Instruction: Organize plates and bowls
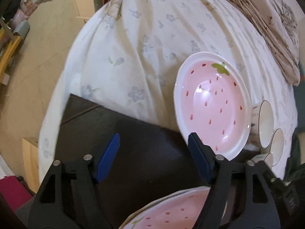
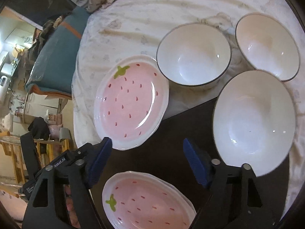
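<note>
Evidently sorting: both strawberry-patterned pink ceramic plates (image 2: 130, 103) sit left of the black-rimmed white ceramic bowls (image 2: 193, 54); left claw (image 1: 152, 152) and right claw (image 2: 147, 159) gape empty.

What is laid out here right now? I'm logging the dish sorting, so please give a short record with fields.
surface: dark board lying on a floral bedsheet
plates: far strawberry plate half on the sheet, half on the board; near strawberry plate on the board, apparently stacked on another
bowls: three white bowls with dark rims; middle bowl and far-right bowl on the sheet, large bowl overlapping the board edge
left gripper: fingers apart, nothing between them
right gripper: fingers apart, nothing held
</note>
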The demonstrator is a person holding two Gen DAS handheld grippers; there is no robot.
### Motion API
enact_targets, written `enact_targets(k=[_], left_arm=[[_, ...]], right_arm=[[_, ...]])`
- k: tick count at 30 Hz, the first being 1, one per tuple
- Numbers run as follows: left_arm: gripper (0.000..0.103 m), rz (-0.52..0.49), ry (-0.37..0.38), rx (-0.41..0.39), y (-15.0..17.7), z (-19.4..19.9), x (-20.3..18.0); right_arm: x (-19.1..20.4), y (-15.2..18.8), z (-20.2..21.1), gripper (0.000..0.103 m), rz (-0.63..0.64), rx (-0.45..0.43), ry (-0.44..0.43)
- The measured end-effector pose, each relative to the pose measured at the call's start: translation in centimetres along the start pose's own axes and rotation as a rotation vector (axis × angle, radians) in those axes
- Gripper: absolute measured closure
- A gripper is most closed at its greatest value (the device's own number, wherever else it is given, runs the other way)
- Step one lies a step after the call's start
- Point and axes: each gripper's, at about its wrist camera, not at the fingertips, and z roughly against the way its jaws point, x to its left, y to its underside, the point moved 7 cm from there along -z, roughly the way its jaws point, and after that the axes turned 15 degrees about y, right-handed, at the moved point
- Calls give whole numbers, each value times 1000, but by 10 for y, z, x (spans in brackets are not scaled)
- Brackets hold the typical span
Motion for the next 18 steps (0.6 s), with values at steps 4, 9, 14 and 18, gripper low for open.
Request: enact_targets(k=[4,9,14,18], left_arm=[[55,2,21,17,-6,-11,-4],[67,43,50,51,-8,-26,-5],[79,52,99,95,-7,-39,-16],[82,-48,80,136,0,-52,-31]], right_arm=[[6,-3,-14,40,11,14,0],[14,-4,-32,56,14,50,-2],[12,-7,-46,64,-20,74,9],[13,-7,-56,67,-10,95,6]])
